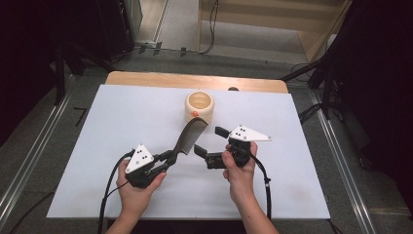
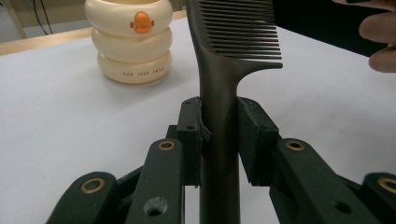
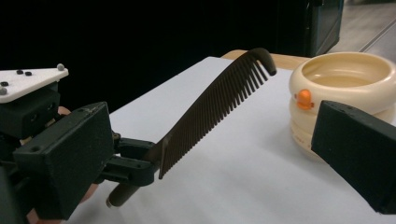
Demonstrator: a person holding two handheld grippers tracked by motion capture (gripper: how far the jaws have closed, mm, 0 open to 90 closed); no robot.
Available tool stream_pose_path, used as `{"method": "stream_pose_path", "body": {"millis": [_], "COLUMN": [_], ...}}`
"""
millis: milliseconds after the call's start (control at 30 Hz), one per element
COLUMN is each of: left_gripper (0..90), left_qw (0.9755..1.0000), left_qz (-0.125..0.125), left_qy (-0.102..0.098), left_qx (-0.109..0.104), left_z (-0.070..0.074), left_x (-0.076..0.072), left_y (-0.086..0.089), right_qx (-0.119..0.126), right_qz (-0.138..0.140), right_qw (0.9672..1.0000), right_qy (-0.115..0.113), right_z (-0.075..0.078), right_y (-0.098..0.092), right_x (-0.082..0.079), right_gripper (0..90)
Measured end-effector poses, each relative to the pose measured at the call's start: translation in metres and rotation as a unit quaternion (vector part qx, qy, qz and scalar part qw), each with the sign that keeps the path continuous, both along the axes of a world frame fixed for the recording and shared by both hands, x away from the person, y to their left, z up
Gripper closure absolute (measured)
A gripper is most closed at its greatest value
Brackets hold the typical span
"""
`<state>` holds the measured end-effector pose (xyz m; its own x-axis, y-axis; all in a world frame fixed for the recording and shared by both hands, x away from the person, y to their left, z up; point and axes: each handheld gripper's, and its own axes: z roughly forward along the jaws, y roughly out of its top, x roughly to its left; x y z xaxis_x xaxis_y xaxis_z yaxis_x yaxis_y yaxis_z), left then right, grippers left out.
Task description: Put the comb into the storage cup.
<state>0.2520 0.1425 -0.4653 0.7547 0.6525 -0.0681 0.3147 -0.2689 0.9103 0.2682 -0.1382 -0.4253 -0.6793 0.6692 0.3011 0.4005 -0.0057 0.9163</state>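
While the person's left hand [image 1: 139, 187] lies low on the white table [image 1: 97, 146] near its front edge, the left gripper [image 1: 168, 158] points toward one o'clock with its pads clamped on the handle of a dark comb [image 1: 189, 137]. From that grip the comb rises at a slant, teeth turned toward the right gripper [image 1: 212, 141], its tip ending close to the cream cup [image 1: 199, 106] at twelve o'clock (the cup carries an orange duck-bill mark). In the high view the right hand [image 1: 239, 165] is wrapped round its tool at about three o'clock from the comb, that tool aimed across toward nine o'clock. Its jaws stand apart with nothing between them, well clear of the comb. The handle's butt is cut off below the left gripper view's frame. Small lettering on the cup's lowest ring appears to read as a brand name, but is too fine to confirm.
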Motion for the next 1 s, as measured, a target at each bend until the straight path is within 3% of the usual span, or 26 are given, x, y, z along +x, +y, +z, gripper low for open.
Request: {"method": "stream_pose_path", "body": {"millis": [400, 500, 600, 867, 1000], "left_gripper": [71.6, 71.6, 71.6, 71.6, 71.6], "left_qw": [0.9997, 0.9994, 0.9992, 0.9987, 0.9983], "left_qz": [-0.016, -0.023, -0.023, -0.023, -0.024], "left_qy": [-0.018, -0.025, -0.031, -0.045, -0.052], "left_qx": [-0.003, 0.0, -0.001, 0.005, 0.009], "left_z": [0.001, 0.001, 0.002, 0.002, 0.001], "left_x": [-0.007, -0.009, -0.011, -0.014, -0.016], "left_y": [-0.007, -0.01, -0.011, -0.013, -0.015], "right_qx": [0.008, 0.02, 0.028, 0.059, 0.074], "right_qz": [0.02, 0.011, 0.003, 0.02, 0.02], "right_qw": [0.9995, 0.9991, 0.9984, 0.995, 0.9935], "right_qy": [0.022, 0.036, 0.05, 0.078, 0.084], "right_z": [-0.006, -0.008, -0.009, -0.014, -0.016], "right_y": [0.018, 0.022, 0.024, 0.03, 0.03], "right_x": [0.006, 0.006, 0.006, 0.006, 0.007], "right_gripper": [1.0, 10.7, 14.1, 53.8, 60.4]}}
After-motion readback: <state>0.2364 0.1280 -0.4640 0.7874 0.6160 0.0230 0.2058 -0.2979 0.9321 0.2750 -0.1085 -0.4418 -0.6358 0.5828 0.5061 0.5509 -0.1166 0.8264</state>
